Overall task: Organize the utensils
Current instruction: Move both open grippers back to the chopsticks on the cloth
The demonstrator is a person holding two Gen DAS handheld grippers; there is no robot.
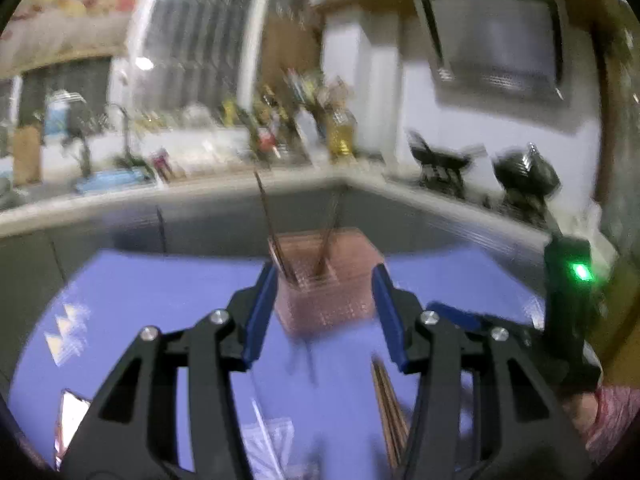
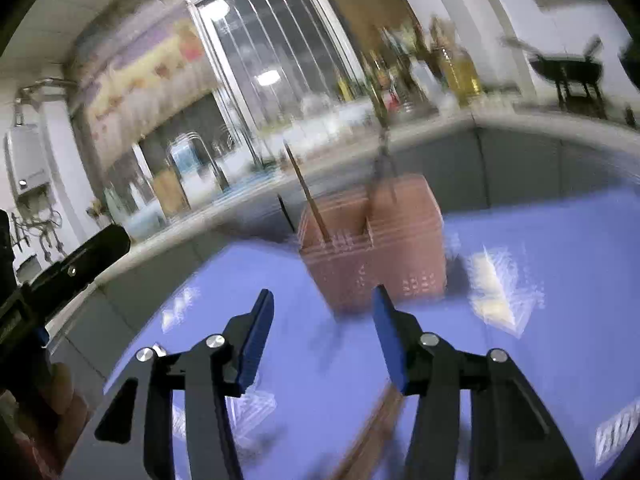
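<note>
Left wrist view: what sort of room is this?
Likely a home kitchen: a counter lined with bottles, a wok on a burner, and what looks like a range hood above it.

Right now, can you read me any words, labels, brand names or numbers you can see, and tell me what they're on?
None can be read: both views are motion-blurred.
Bottles on the counter: labels blurred beyond reading.
Clear packets on the blue table: any print is smeared.
Pink utensil basket: no text visible.
</note>
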